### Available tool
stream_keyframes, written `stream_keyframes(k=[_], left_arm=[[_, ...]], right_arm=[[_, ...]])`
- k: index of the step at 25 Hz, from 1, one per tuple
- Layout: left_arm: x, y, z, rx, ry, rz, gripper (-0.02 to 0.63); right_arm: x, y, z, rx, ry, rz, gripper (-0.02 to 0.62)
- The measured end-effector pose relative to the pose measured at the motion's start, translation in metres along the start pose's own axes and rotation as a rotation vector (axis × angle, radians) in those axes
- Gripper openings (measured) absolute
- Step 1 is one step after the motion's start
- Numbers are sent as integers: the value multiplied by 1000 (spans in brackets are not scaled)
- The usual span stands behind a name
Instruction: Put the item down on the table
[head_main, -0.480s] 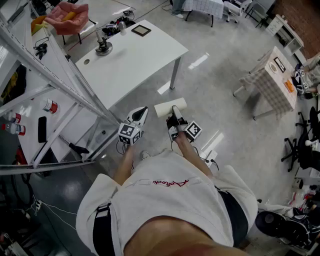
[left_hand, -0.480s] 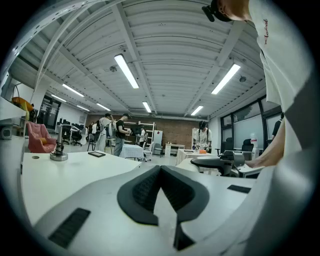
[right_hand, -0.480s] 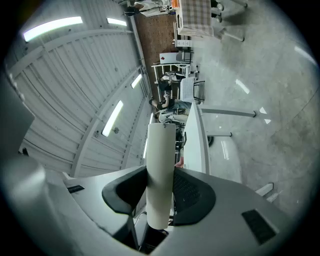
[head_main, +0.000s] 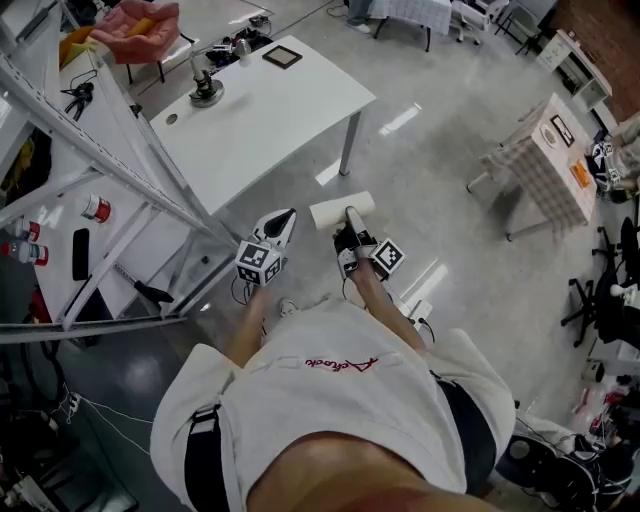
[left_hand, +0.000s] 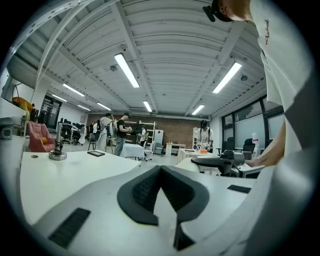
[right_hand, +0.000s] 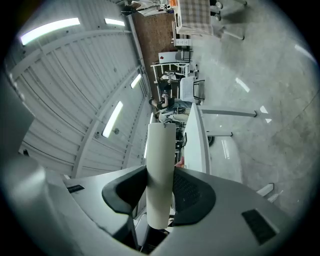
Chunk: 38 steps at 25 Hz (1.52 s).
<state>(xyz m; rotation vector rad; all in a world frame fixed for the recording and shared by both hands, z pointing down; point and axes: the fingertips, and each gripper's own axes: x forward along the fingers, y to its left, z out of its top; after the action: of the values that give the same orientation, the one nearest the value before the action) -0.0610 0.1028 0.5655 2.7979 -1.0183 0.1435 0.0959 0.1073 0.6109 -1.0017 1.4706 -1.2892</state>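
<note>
The right tool (right_hand: 160, 180) pinches an off-white cylindrical roll (head_main: 325, 216) above the floor, short of the white counter (head_main: 262, 112); the left tool (left_hand: 160, 170) is pressed together, empty

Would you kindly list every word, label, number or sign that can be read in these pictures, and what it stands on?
No text can be read for certain.
Red script on the white shirt: upside down, too blurred to read.
Marker cubes: black-and-white square patterns, no letters.
Card on the checked table: too small to read.
</note>
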Motion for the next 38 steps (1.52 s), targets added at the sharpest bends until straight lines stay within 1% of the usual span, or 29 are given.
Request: stream_keyframes(k=[4, 10, 13, 18, 21, 24, 29, 38], left_arm=[[11, -3, -4, -11, 8, 16, 23], [27, -11, -5, -23, 6, 48, 23], [33, -18, -8, -28, 10, 58, 23], [38, -25, -12, -27, 19, 72, 23], [41, -24, -14, -28, 27, 80, 23], [46, -22, -16, -32, 28, 88, 23], [59, -23, -15, -27, 28, 81, 23], [82, -2, -14, -35, 26, 77, 23]], right_arm=[[1, 0, 9, -15, 13, 12, 156], [0, 1, 25, 1, 40, 24, 156], [-4, -5, 34, -9, 62, 18, 156], [-9, -16, 39, 16, 75, 3, 156], [-6, -20, 40, 8, 88, 3, 156], [-3, -20, 41, 24, 97, 8, 156], [3, -26, 50, 20, 98, 6, 156], [28, -26, 65, 24, 92, 19, 156]])
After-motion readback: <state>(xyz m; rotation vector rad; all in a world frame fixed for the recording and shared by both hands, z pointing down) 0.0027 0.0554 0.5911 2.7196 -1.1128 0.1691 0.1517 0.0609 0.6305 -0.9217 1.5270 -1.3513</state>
